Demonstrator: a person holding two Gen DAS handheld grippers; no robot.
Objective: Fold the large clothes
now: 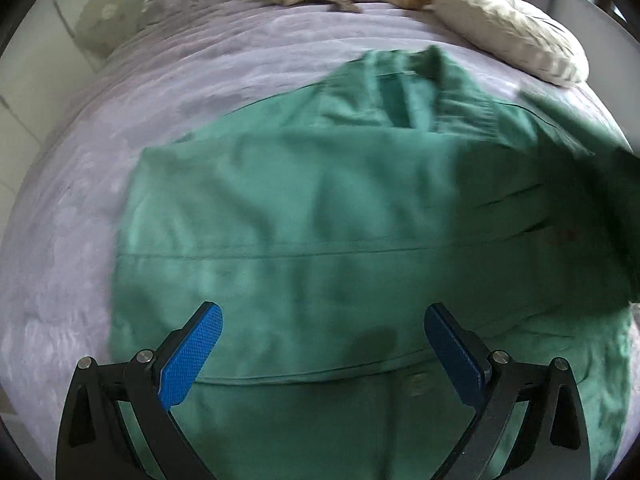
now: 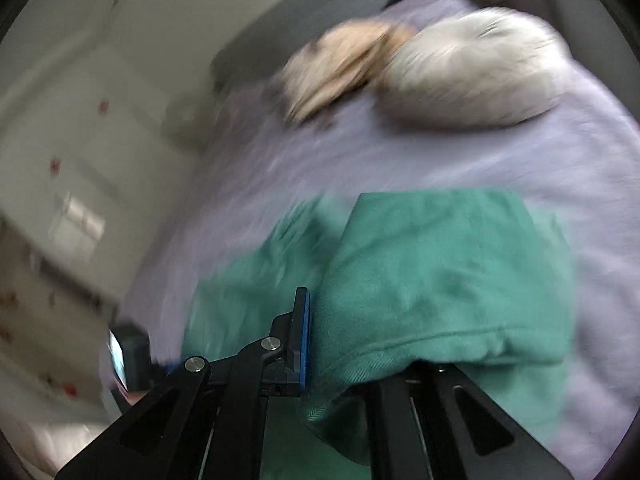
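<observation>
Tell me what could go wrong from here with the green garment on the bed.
The right gripper pinches a bunched fold of the green garment, draped over one finger; it could slip out mid-fold. The left gripper hangs open above the cloth, pinning nothing, so the whole garment may drag across the lavender bedspread toward the pillow.

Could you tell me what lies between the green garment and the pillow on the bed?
Only bare lilac bedspread, seen in the left wrist view between the garment and the pillow.
</observation>
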